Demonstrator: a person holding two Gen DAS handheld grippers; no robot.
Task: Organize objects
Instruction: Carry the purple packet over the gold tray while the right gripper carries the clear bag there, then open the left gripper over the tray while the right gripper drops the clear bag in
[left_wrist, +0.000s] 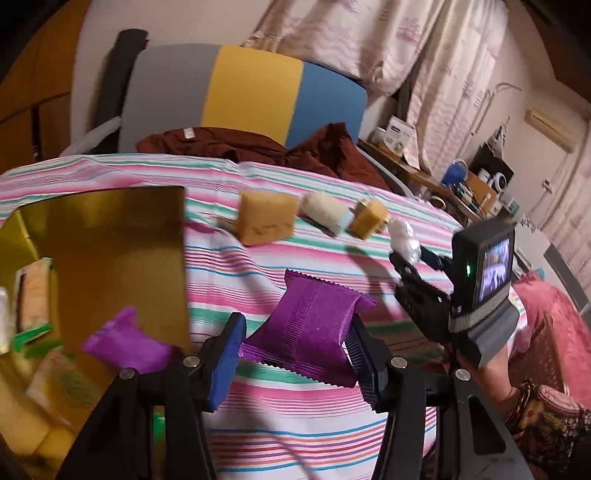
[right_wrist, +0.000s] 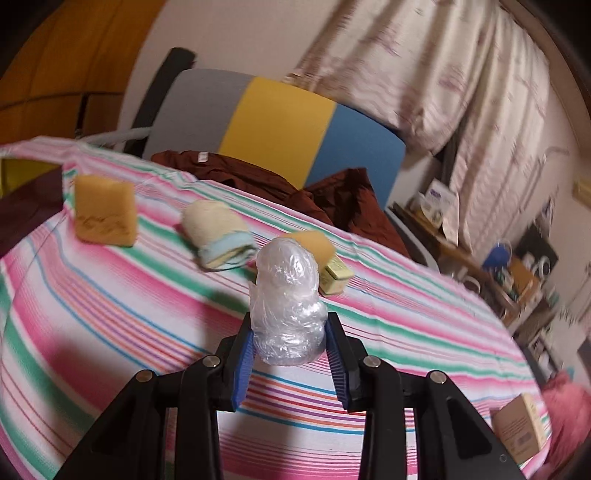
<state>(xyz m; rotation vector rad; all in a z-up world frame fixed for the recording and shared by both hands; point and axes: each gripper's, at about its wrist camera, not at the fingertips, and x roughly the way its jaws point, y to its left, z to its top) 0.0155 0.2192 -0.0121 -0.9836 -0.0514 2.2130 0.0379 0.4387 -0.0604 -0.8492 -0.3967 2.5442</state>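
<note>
Left tool (left_wrist: 295, 347): purple packet (left_wrist: 310, 325) clenched by edges; slip risked before box (left_wrist: 110, 236). Right tool (right_wrist: 290, 343): slick plastic bundle (right_wrist: 286, 306) clenched; squeeze-out risked.

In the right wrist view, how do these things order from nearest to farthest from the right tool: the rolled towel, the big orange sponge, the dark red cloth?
1. The rolled towel, on the striped sheet just left of the tool's line.
2. The big orange sponge, further left on the sheet.
3. The dark red cloth, at the far edge, before the chair.
</note>
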